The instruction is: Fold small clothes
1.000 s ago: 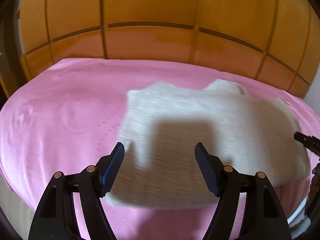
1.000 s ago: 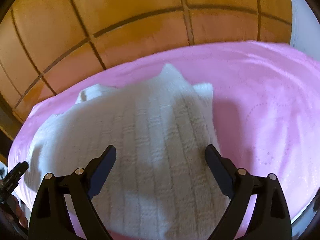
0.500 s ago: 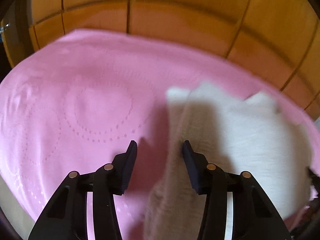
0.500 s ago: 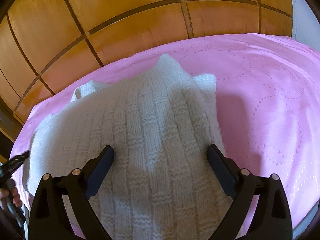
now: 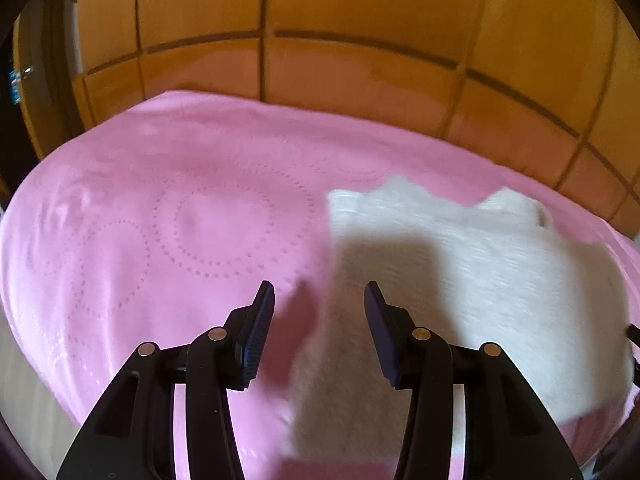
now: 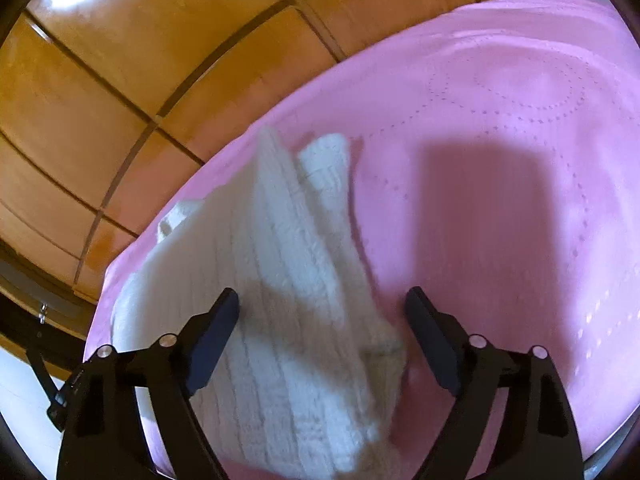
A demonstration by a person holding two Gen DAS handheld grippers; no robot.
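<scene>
A small white knitted garment lies on the pink cloth-covered table. My left gripper is open and empty, above the garment's left edge. In the right wrist view the same white garment lies folded lengthwise, running from the far edge toward me. My right gripper is open wide and empty, straddling the garment's near right edge above the pink table.
Orange floor tiles with dark grout lie beyond the table's far edge. Bare pink cloth with dotted circle patterns lies left of the garment in the left wrist view and right of it in the right wrist view.
The left gripper has narrowed its opening and shifted left to the garment's left edge. The right gripper has shifted right and tilted, now over the garment's right edge.
</scene>
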